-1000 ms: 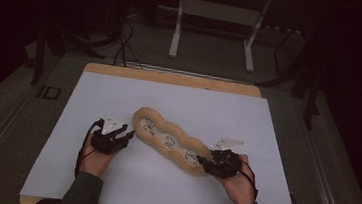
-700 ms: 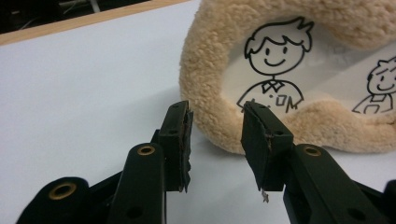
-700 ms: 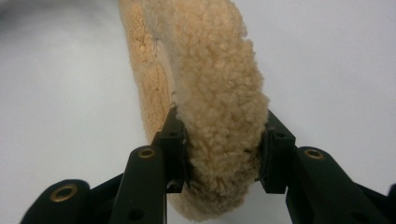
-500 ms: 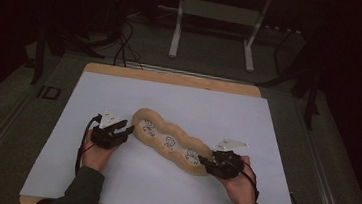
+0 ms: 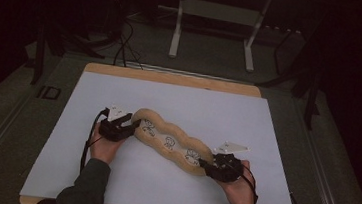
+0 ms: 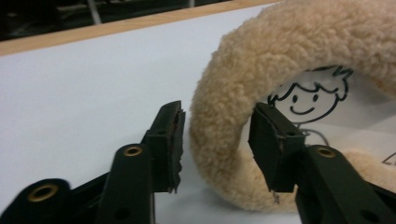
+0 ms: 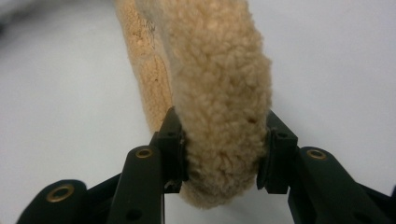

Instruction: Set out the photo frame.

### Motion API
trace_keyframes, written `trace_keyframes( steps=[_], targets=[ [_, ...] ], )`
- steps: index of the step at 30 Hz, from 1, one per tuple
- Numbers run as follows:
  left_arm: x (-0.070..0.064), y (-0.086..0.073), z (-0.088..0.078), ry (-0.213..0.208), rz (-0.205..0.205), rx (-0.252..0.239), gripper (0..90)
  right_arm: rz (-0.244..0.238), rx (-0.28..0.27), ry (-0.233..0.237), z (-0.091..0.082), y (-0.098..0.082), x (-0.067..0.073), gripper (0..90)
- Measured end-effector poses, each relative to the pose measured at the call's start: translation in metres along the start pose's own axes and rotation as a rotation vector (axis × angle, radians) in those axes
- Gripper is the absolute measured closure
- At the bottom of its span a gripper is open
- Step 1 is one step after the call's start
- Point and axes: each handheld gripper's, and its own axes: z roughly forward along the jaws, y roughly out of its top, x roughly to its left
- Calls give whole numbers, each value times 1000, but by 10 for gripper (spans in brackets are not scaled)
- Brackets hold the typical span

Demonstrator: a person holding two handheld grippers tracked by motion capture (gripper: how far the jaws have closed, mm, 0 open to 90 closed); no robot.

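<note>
On the white sheet point(image 5: 267, 120) that covers the wooden table point(image 5: 171, 77) lies a long tan fleece piece point(image 5: 168, 140), soft and woolly, with small black line drawings on its pale inner side. It runs in a slant from the far left to the near right of the sheet, a little nearer to the person than the middle. The left gripper point(image 5: 127, 125) is at the far left end of the fleece piece, held in the left hand point(image 5: 104, 145). In the left gripper view the fluffy rim point(image 6: 219, 126) stands between the two black jaws, with a narrow gap on the left side, so the pads do not press it; the jaws have just been opening, and the fleece is between them but free. A drawn smiling face point(image 6: 306, 95) shows just behind the rim. The right gripper point(image 5: 209, 165), in the right hand point(image 5: 236, 187), is at the near right end. In the right gripper view both jaws squeeze the thick rim point(image 7: 219, 107) from two sides and the wool bulges around them, so this gripper pinches the fleece firmly.
</note>
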Motion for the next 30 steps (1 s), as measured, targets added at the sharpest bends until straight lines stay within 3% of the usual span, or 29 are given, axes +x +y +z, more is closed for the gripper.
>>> trace_keyframes(
  steps=[2, 5, 8, 15, 23, 30],
  targets=[
    [-2, 1, 4, 17, 22, 14, 551, 11, -2, -4, 0, -2, 1, 600],
    [-2, 1, 6, 20, 10, 14, 573, 30, -4, -4, 1, -6, 2, 599],
    [0, 1, 5, 28, -12, 28, 680, 52, -8, -1, 2, -9, 2, 589],
    [-3, 0, 2, 54, 13, 43, 720, 129, -18, 22, 3, -17, -1, 569],
    [-4, -7, -9, 46, 14, 38, 726, 140, -33, -21, 2, -16, -2, 617],
    [-8, -11, -13, 69, 3, 31, 728, 127, -33, -35, 2, -14, -4, 625]
  ],
)
